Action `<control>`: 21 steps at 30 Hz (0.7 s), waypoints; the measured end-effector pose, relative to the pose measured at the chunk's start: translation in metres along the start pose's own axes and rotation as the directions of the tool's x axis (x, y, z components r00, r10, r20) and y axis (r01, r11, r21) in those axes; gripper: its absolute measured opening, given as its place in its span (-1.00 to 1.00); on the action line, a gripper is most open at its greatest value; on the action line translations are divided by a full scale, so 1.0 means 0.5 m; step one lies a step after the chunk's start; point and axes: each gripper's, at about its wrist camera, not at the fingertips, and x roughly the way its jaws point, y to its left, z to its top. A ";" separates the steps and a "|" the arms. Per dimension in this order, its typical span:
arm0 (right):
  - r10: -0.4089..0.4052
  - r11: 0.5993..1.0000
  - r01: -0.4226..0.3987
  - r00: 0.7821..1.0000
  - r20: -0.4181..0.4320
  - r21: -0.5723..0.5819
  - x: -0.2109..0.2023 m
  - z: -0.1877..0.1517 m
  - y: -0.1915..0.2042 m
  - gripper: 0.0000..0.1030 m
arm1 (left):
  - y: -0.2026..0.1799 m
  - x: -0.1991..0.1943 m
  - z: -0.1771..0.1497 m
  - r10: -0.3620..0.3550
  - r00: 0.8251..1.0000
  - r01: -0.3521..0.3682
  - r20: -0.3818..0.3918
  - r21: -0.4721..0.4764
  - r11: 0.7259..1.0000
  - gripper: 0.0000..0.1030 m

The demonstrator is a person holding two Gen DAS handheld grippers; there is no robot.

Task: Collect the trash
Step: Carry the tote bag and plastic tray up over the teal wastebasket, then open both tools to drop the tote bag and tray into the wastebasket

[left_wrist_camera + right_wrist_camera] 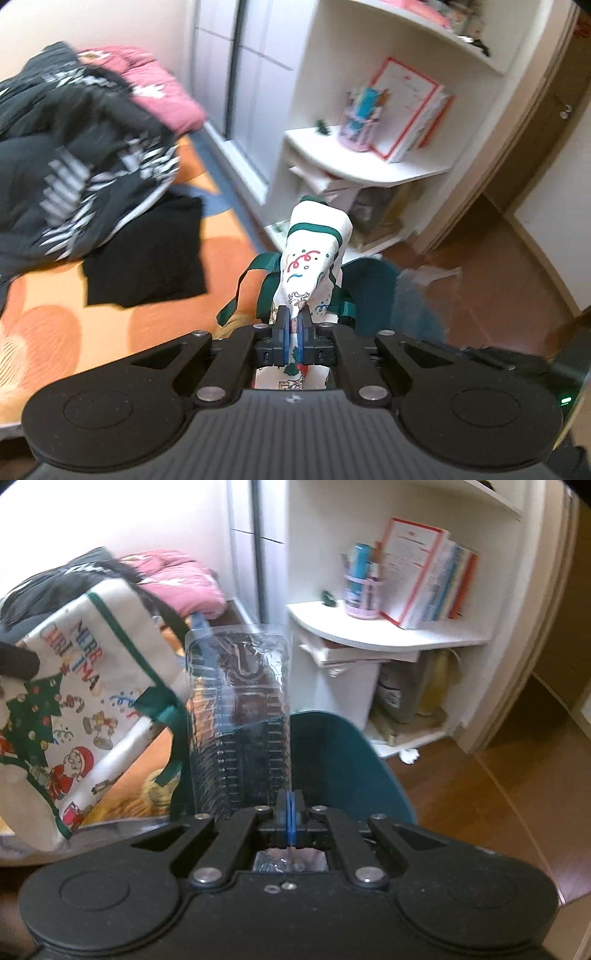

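Each tool (294, 325) (290, 805) is matte black, with blue pads, silver pivot screws and a ribbed housing

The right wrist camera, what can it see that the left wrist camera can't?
Only the right wrist view shows the clear plastic tray pinched in the right gripper, and the bag's Merry Christmas print. Only the left wrist view shows the left gripper shut on the Christmas bag, plus a black cloth on the orange bedding. Both show the bag, the teal bin and the white shelf.
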 end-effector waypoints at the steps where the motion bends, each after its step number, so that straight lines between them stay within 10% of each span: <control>1: -0.009 1.000 0.009 1.000 -0.004 0.009 0.008 0.003 -0.011 -0.99 | -0.020 0.013 0.011 -0.011 1.000 0.011 -0.001 0.007 1.000 -0.93; 21: -0.036 0.993 0.056 0.984 -0.177 0.108 0.182 -0.048 -0.088 -0.97 | -0.148 0.325 -0.063 -0.006 0.981 0.026 -0.196 0.102 0.994 -0.93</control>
